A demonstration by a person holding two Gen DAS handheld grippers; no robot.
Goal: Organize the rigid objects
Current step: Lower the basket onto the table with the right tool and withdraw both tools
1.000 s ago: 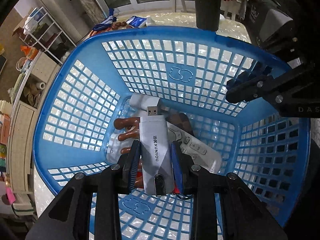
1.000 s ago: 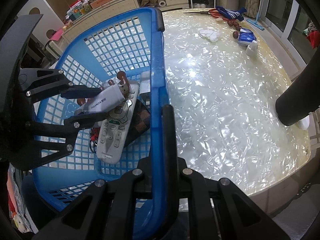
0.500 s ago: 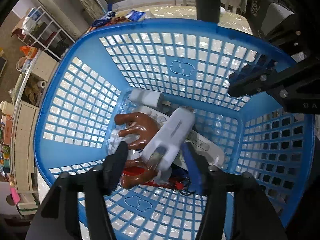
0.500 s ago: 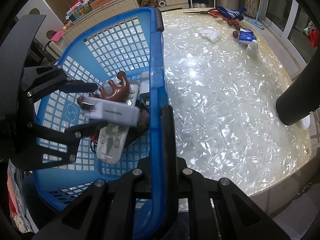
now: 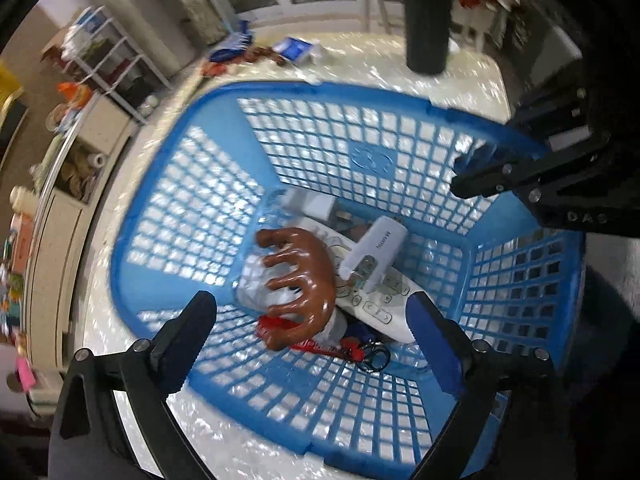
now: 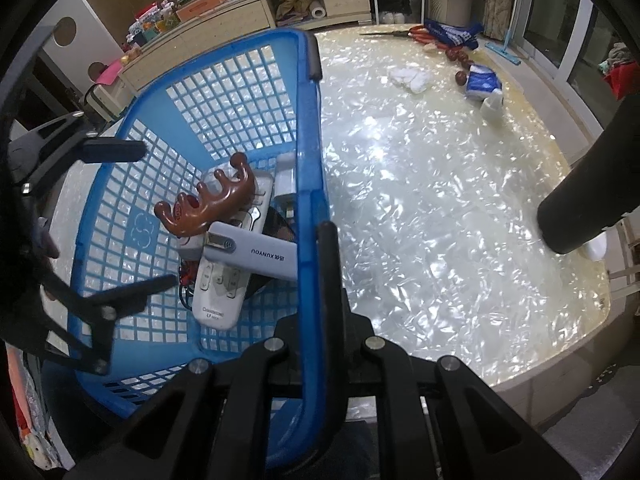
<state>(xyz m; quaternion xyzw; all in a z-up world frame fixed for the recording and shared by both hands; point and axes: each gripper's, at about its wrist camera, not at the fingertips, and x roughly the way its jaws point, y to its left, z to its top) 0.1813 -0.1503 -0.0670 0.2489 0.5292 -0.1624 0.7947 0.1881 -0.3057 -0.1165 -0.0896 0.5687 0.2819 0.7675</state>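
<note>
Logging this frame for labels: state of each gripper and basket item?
left gripper: open, jaws just opened, nothing between them
right gripper: shut on basket rim
basket: upright on table
USB dongle: released, lying across remote
remote: face up

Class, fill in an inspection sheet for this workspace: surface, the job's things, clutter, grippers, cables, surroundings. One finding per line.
Surface: glossy pearl-patterned table, mostly bare beside the basket.
Job's things: blue basket holds a white USB dongle lying across a white remote, a brown antler-shaped piece, a white adapter and a red lanyard.
Clutter: at the table's far edge, a blue packet, white wad, scissors.
Grippers: left gripper jaws have just been opening, nothing between them; right gripper shut on the basket's rim.
Cables: nothing seen.
Surroundings: cabinet and wire shelf beyond.
</note>
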